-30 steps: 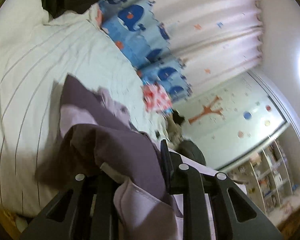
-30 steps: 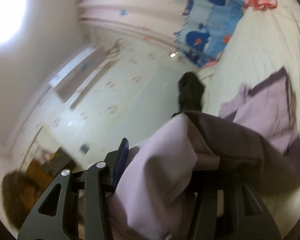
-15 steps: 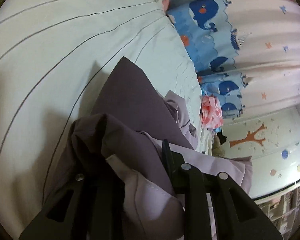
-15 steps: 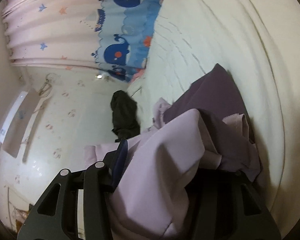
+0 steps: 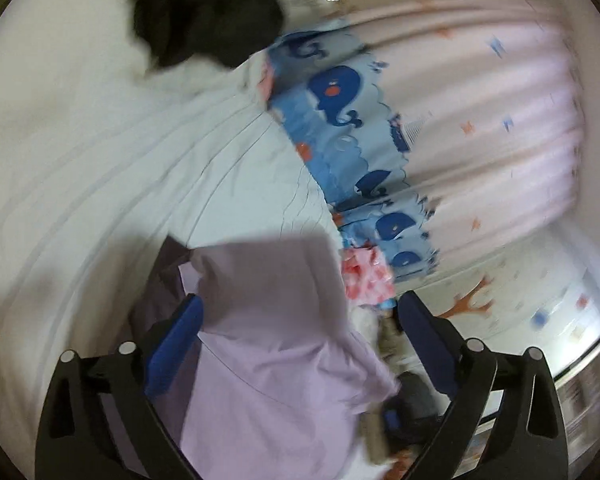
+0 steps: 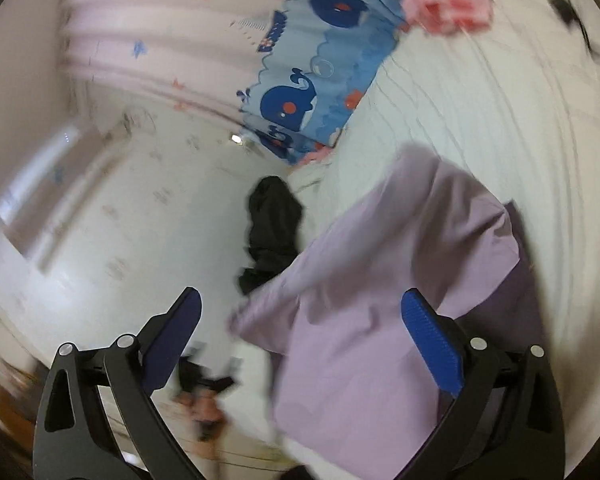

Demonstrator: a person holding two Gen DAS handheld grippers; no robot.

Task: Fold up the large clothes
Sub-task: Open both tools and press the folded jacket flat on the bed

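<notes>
A lilac garment (image 5: 272,336) with a darker purple lining lies in a folded heap on the pale striped bed (image 5: 100,160). My left gripper (image 5: 300,312) has its jaws opening wide; the cloth lies between the blue pads without being pinched. In the right wrist view the same lilac garment (image 6: 380,300) spreads ahead, its dark purple underside showing at the right. My right gripper (image 6: 302,308) is opening too, jaws wide apart, the cloth loose between and below them. Both views are blurred by motion.
A black garment (image 5: 204,12) lies further up the bed, also seen as a dark heap (image 6: 272,228) in the right view. A pink-and-white cloth (image 5: 366,276) sits by the whale-print curtain (image 5: 340,128). White bed surface (image 6: 480,128) extends beyond the garment.
Both grippers were shut on bunched lilac cloth; now both jaws stand wide and the cloth has dropped onto the bed. Both hands swung sideways, shifting the views.
</notes>
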